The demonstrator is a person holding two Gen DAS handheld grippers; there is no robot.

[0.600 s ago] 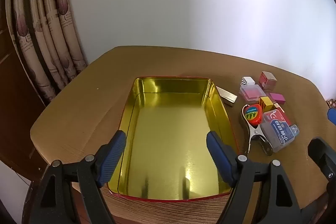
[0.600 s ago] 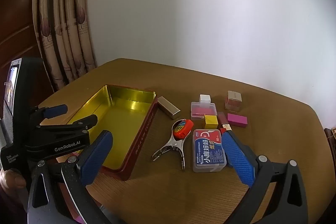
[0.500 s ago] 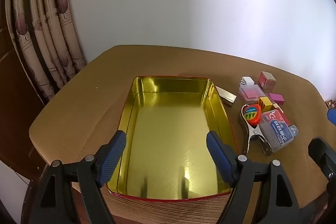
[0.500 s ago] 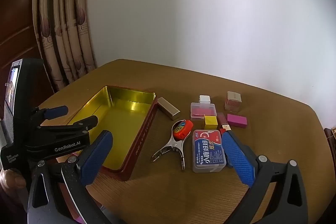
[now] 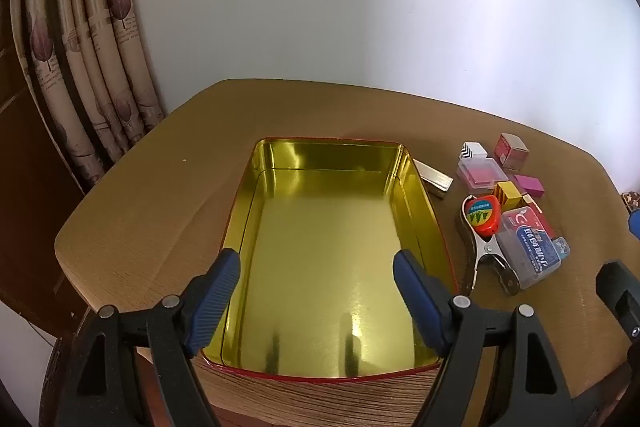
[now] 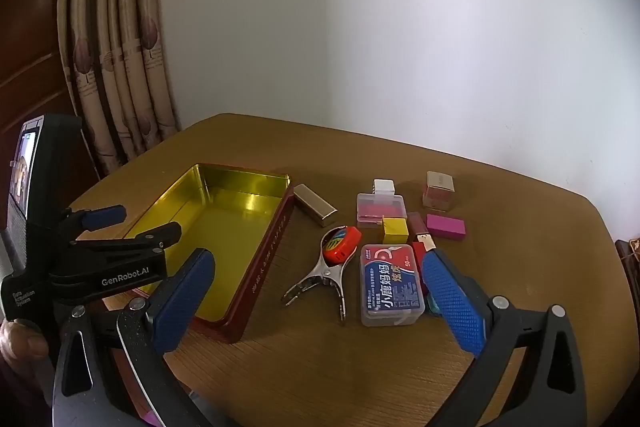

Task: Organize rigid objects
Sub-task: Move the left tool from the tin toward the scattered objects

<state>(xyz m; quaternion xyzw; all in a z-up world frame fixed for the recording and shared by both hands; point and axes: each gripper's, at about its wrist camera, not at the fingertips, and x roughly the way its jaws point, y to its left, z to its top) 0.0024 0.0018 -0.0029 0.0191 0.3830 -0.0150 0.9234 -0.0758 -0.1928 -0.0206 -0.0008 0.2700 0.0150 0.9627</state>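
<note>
An empty gold-lined tin (image 5: pixel 416 211) with red outer walls lies on the wooden table. My left gripper (image 5: pixel 316 263) hovers open over its near end, holding nothing. Right of the tin (image 6: pixel 276 247) lie a gold bar (image 6: pixel 316 210), a metal spring clamp (image 6: pixel 320 279), an orange tape measure (image 6: pixel 342 243), a clear floss box (image 6: pixel 390 283), a yellow cube (image 6: pixel 394 230) and a magenta block (image 6: pixel 446 226). My right gripper (image 6: pixel 318 259) stands wide open above the clamp and floss box, touching neither. The left gripper (image 6: pixel 146 223) shows at the left of the right wrist view.
Farther back sit a clear case with pink contents (image 6: pixel 380 207), a small white box (image 6: pixel 384 186), a pink cube box (image 6: pixel 439 191) and a red USB stick (image 6: pixel 420 227). A curtain (image 6: pixel 116 67) hangs at the left, with a white wall behind. A hand (image 6: pixel 20 339) holds the left gripper.
</note>
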